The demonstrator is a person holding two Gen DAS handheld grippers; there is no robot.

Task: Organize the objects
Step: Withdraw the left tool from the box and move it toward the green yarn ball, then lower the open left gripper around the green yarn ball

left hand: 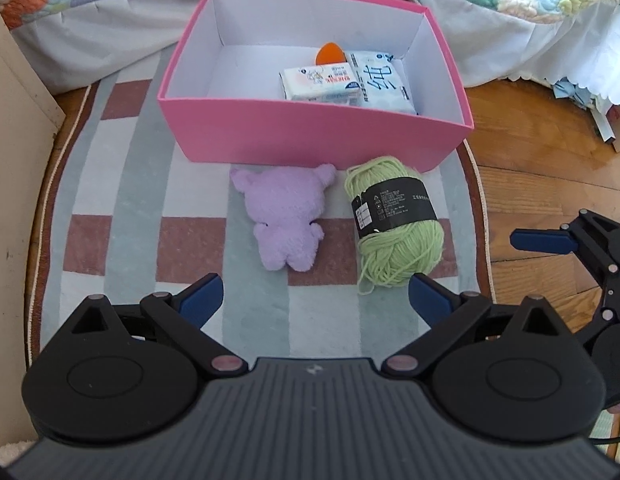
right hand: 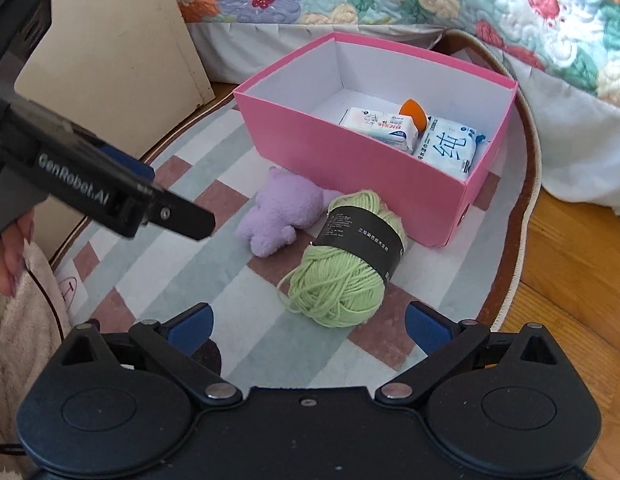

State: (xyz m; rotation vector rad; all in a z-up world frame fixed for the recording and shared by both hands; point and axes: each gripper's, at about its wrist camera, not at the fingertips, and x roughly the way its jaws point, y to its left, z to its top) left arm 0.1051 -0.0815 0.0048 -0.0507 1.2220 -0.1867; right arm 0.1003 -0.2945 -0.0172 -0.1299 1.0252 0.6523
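From my left tool I look straight over the purple plush toy, lying face down on the striped rug just beside the green yarn ball; both lie close in front of the pink box. Its jaws are spread wide with nothing between them. At the right edge of this view I catch only part of my right tool, cut off by the frame.

My right tool also stands spread and empty, the yarn ball lying just ahead of it and the plush toy beyond, partly hidden behind the yarn. This view alone shows my left tool from the side, and a hand at the left edge, mostly cut off.

Inside the box both views show two white tissue packs side by side, with an orange object behind them; I cannot tell what it is, since the packs cover most of it.
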